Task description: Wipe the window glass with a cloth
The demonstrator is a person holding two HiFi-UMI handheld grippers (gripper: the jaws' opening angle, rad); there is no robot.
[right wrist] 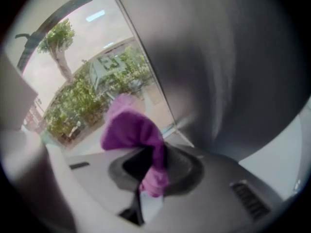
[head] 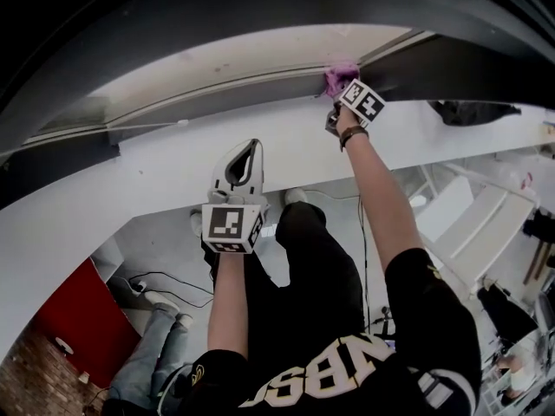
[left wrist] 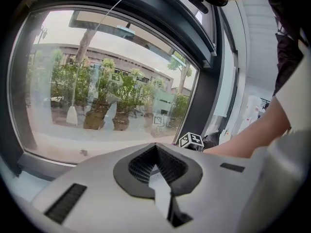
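Right claw (right wrist: 148, 155) pinches a bunched purple cloth (right wrist: 129, 127), seemingly against window glass (right wrist: 87, 81).

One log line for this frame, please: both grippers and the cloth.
right hand-held gripper: shut on crumpled purple cloth, at window glass edge by dark grey frame | left hand-held gripper: shut, empty, away from glass

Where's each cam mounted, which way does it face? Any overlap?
Head view: on the head, looking steeply down; shows both arms, torso, legs, left gripper, right gripper at the glass.
Left gripper view: on the left gripper, facing the glass; shut jaws, right forearm.
Right gripper view: on the right gripper, close to the glass edge; jaws shut on the cloth.
Shared: head and right gripper views both show the cloth.
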